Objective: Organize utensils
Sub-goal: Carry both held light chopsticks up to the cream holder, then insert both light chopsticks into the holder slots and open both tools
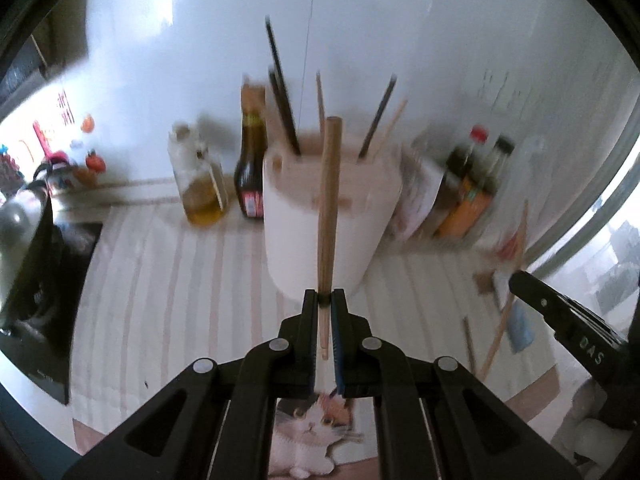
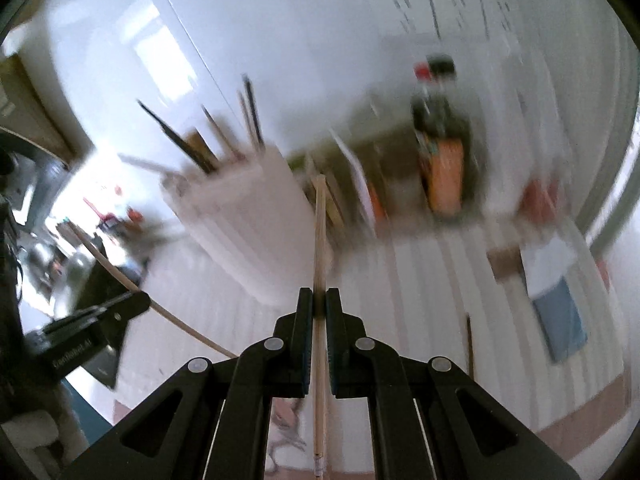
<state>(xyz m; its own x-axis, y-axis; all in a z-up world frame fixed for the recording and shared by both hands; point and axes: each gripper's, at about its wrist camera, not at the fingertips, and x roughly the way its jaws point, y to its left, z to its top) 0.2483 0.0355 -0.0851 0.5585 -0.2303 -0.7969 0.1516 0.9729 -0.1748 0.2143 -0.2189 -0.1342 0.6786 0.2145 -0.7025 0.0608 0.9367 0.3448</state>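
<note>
Standing at left centre of the left wrist view, an oil jug (image 1: 200,184) and sauce bottle (image 1: 251,164) flank the white holder (image 1: 296,216). The left claw (image 1: 324,300) clamps a wooden chopstick (image 1: 329,200) mid-frame. The right claw (image 2: 315,300) clamps a pale chopstick (image 2: 319,240) above the striped counter (image 2: 420,300).

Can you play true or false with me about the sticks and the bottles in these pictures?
1. The left gripper pinches a wooden chopstick. True.
2. The right gripper holds nothing. False: it is shut on a pale thin chopstick.
3. The white round holder is empty. False: dark and wooden sticks stand in it.
4. A dark brown sauce bottle stands beside the holder. True.
5. A cat picture lies on the striped table cover. True.
</note>
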